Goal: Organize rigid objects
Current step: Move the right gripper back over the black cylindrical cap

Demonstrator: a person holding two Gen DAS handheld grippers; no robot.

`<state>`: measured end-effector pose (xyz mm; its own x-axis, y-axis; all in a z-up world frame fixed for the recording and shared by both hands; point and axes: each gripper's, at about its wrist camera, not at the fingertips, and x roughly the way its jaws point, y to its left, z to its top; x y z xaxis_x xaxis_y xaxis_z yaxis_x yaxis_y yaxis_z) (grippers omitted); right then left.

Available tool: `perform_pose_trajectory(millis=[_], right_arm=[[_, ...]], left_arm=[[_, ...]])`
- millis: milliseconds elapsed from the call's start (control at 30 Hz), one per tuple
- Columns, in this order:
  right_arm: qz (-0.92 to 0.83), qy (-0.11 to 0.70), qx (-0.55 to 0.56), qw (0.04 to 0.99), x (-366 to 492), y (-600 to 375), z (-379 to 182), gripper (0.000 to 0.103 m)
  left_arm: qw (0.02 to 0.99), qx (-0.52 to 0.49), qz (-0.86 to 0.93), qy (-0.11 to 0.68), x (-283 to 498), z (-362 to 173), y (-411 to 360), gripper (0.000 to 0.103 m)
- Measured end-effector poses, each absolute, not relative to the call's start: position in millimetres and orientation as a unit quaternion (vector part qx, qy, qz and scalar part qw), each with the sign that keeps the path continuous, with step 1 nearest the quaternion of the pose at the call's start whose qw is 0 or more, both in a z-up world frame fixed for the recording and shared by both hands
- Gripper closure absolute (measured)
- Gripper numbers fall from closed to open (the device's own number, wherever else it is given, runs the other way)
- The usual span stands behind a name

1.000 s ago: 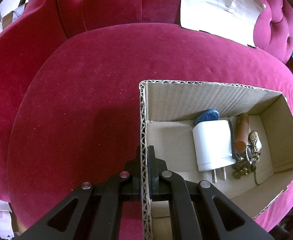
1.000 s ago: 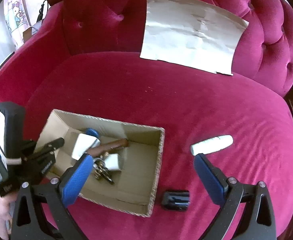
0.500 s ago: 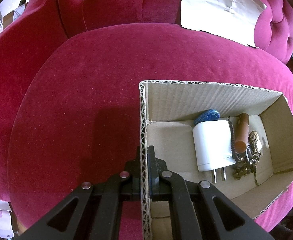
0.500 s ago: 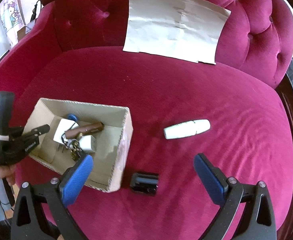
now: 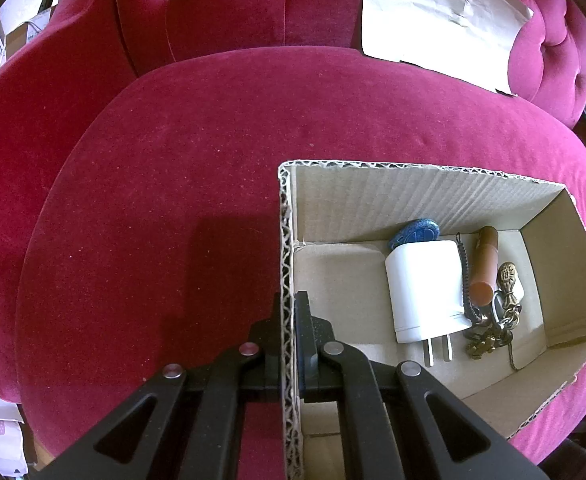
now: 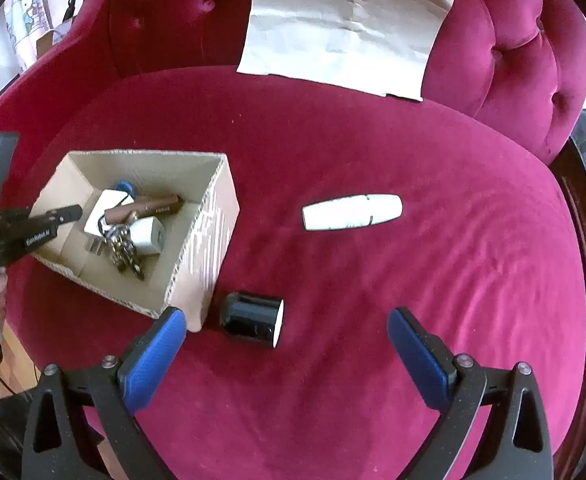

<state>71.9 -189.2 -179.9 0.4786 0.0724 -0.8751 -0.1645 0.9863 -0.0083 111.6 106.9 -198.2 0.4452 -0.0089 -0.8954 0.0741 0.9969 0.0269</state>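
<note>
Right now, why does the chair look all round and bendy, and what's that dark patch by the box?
Left wrist view: the fisheye lens curves the chair seat; the dark patch is shadow beside the cardboard box. Right wrist view: same bending, black corners, and the paper looks glary.

black left gripper (image 5: 291, 312) with silver rivets; black right gripper (image 6: 287, 332) with blue textured pads (image 6: 155, 354).

A crimson velvet seat (image 6: 373, 360) carries a cardboard box (image 6: 209, 248), a white capsule (image 6: 352, 212) and a black cylinder (image 6: 252, 319).
</note>
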Motion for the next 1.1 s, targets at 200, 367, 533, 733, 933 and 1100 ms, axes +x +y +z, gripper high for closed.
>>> perform_pose_trajectory(millis=[200,367,533,733,933,1100], right_arm=[[0.078,0.512,-0.053,0.854,71.0,-192.0,-197.8,0.0],[0.08,0.514,-0.064,0.852,70.5,-191.9,-211.3,0.0],[0.079,0.519,-0.066,0.848,73.2,-190.5,-222.8,0.0],[0.085,0.521,-0.068,0.846,77.0,-185.7,-232.5,0.0],[0.093,0.52,-0.059,0.847,84.6,-185.6,-230.3,0.001],[0.097,0.521,-0.071,0.845,87.4,-179.3,-231.9,0.012]], left_arm=[[0.849,0.031,-0.025,0.526,111.5,-198.3,106.9,0.1],[0.849,0.032,-0.024,0.526,111.3,-198.3,106.3,0.1],[0.849,0.032,-0.024,0.526,111.3,-198.2,106.5,0.1],[0.849,0.032,-0.025,0.527,111.2,-197.8,106.2,0.1],[0.849,0.03,-0.024,0.527,111.3,-197.8,105.7,0.1],[0.849,0.03,-0.024,0.527,111.5,-197.9,105.7,0.1]])
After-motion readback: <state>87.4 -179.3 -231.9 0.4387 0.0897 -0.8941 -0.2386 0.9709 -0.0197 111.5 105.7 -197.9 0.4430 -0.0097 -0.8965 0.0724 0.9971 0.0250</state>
